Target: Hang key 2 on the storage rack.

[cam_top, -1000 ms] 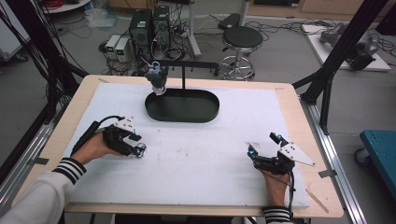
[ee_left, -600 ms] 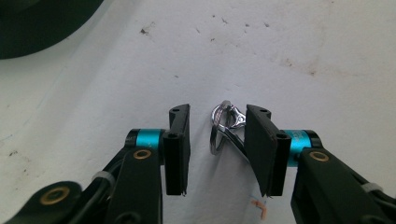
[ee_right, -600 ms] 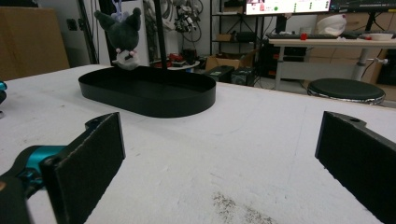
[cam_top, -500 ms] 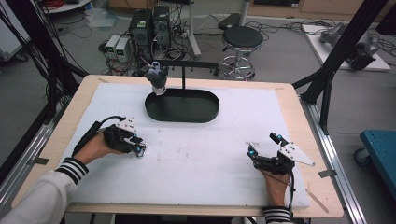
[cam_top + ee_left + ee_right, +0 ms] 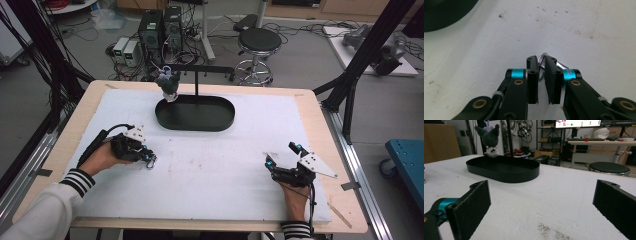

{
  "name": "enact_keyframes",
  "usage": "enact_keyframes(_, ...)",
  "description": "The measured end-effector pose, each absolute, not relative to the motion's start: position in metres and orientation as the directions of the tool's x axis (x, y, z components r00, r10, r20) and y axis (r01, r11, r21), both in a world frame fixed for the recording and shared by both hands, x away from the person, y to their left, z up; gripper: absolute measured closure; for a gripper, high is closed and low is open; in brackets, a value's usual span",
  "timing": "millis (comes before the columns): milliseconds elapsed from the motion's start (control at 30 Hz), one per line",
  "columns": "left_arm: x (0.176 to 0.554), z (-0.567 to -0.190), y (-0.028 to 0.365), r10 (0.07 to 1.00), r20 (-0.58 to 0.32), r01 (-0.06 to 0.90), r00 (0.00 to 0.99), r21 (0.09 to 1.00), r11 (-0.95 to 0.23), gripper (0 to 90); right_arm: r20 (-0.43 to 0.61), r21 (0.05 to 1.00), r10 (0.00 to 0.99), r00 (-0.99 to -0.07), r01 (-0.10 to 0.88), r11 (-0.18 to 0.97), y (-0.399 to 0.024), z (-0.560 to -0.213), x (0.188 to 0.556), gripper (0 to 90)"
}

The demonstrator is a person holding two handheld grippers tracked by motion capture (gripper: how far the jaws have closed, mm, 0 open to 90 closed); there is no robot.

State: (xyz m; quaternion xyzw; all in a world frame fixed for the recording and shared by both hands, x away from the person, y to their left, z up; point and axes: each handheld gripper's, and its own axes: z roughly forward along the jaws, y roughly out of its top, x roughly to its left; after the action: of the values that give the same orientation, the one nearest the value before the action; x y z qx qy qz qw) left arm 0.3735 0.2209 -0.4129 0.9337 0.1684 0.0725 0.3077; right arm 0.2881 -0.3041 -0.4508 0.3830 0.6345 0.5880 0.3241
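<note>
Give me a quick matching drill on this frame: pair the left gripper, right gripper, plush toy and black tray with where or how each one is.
1. left gripper
2. right gripper
3. plush toy
4. black tray

a. hanging from the stand over the tray's end
b. jaws wide apart, nothing between them
c. far side of the white mat
d. closing on a metal clip

Pairs: 1-d, 2-b, 3-a, 4-c

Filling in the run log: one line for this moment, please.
left hand-held gripper: jaws just closing on metal ring | right hand-held gripper: open, empty | black tray: untouched
</note>
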Motion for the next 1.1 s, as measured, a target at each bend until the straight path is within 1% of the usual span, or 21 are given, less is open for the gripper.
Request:
enact_keyframes(100, 0.373, -0.413, 0.221, 0.358, 0.030, 0.270, 0.933, 0.599, -0.754, 83.3, 0.039, 0.994, 0.867, -0.497, 0.105, 0.016, -0.304, -0.451, 0.288, 0.7)
enact_keyframes(133, 0.374, -0.412, 0.222, 0.345, 0.036, 0.259, 0.938, 0.588, -0.766, 83.9, 0.039, 0.994, 0.867, -0.497, 0.105, 0.016, -0.304, -0.451, 0.288, 0.7)
enact_keyframes(167, 0.373, -0.412, 0.221, 0.350, 0.031, 0.264, 0.936, 0.594, -0.760, 85.3, 0.039, 0.994, 0.867, -0.497, 0.105, 0.015, -0.304, -0.451, 0.288, 0.7)
enact_keyframes(367, 0.373, -0.412, 0.221, 0.339, 0.028, 0.256, 0.940, 0.596, -0.761, 87.5, 0.038, 0.994, 0.867, -0.497, 0.104, 0.016, -0.304, -0.451, 0.288, 0.7)
enact_keyframes(667, 0.373, -0.410, 0.222, 0.362, 0.011, 0.283, 0.932, 0.599, -0.749, 87.9, 0.040, 0.994, 0.867, -0.496, 0.106, 0.014, -0.304, -0.451, 0.288, 0.7)
enact_keyframes(767, 0.374, -0.407, 0.224, 0.367, 0.007, 0.286, 0.930, 0.613, -0.736, 87.9, 0.038, 0.994, 0.867, -0.497, 0.105, 0.016, -0.304, -0.451, 0.288, 0.7)
enact_keyframes(967, 0.374, -0.397, 0.231, 0.402, -0.023, 0.313, 0.916, 0.668, -0.675, 88.0, 0.039, 0.994, 0.867, -0.496, 0.105, 0.016, -0.304, -0.451, 0.288, 0.7)
enact_keyframes(1100, 0.374, -0.389, 0.235, 0.416, -0.025, 0.314, 0.909, 0.696, -0.645, 88.0, 0.041, 0.994, 0.868, -0.495, 0.109, 0.014, -0.304, -0.451, 0.288, 0.7)
